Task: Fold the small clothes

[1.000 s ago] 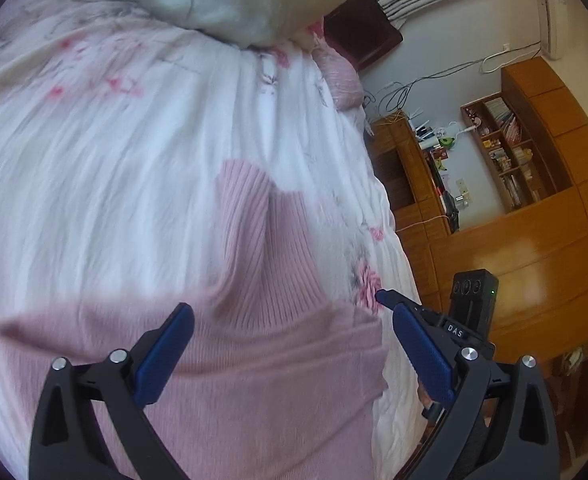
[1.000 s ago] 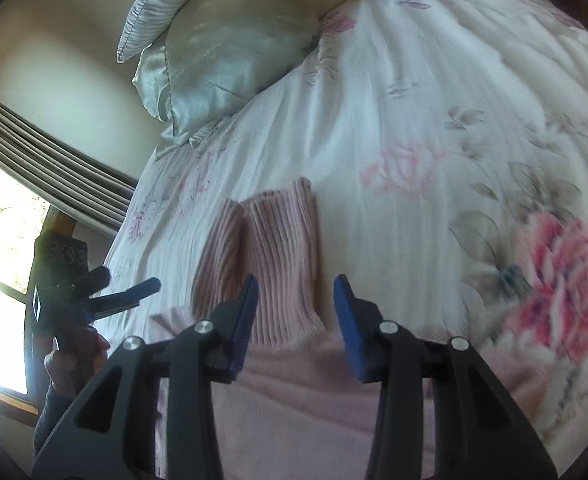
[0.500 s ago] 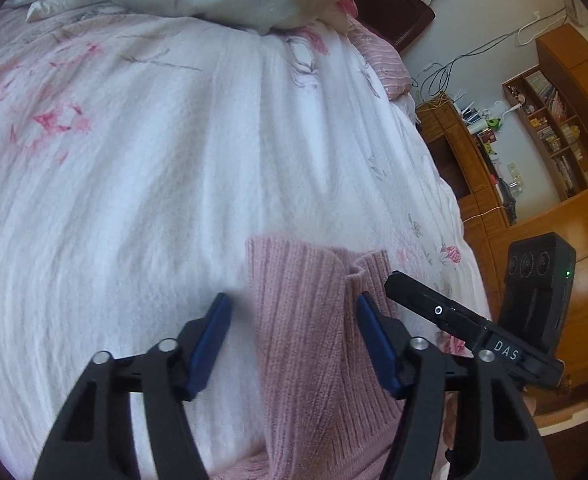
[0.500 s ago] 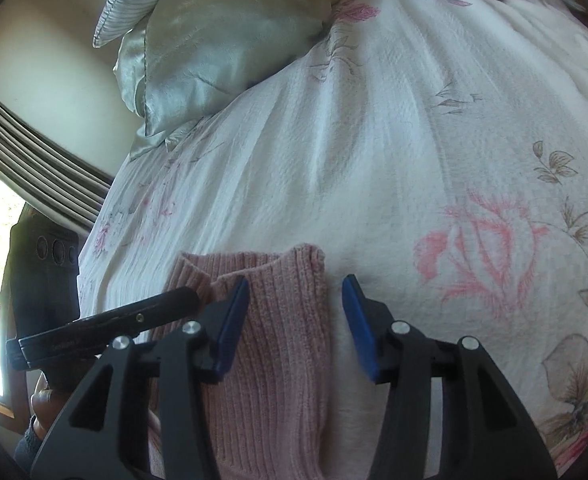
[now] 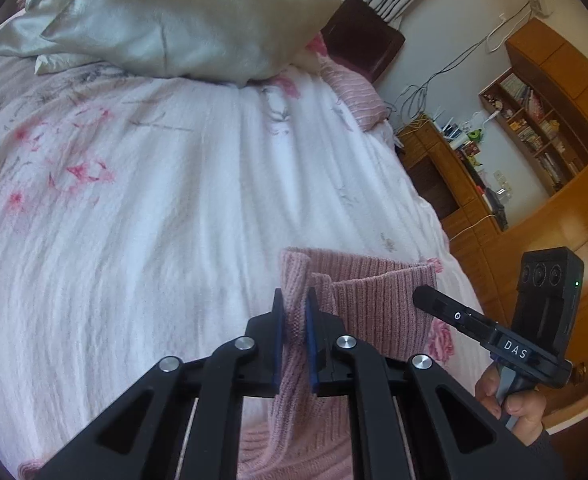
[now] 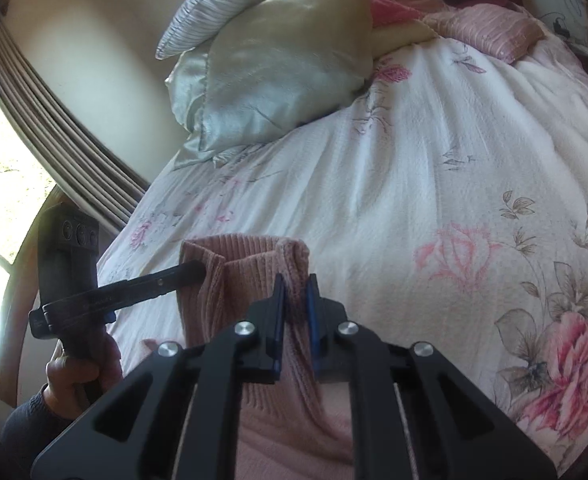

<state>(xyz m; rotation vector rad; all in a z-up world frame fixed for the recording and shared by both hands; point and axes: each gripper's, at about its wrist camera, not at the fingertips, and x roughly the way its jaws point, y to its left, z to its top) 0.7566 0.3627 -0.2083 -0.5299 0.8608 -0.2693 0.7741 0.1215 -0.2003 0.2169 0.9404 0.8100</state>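
Two handheld grippers pinch a pink ribbed sweater above a flowered bedspread: the left gripper clamped on one collar edge, the right gripper on the other, pillows beyond.

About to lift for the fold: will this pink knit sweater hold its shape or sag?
Likely sags: the pink knit sweater already droops between the left claw and right claw. Ribbed knit probably resists slipping. Looks light.

Ribbed pink knit sweater, crinkled matt cotton bedspread, glossy satin pillow, polished wooden cabinets
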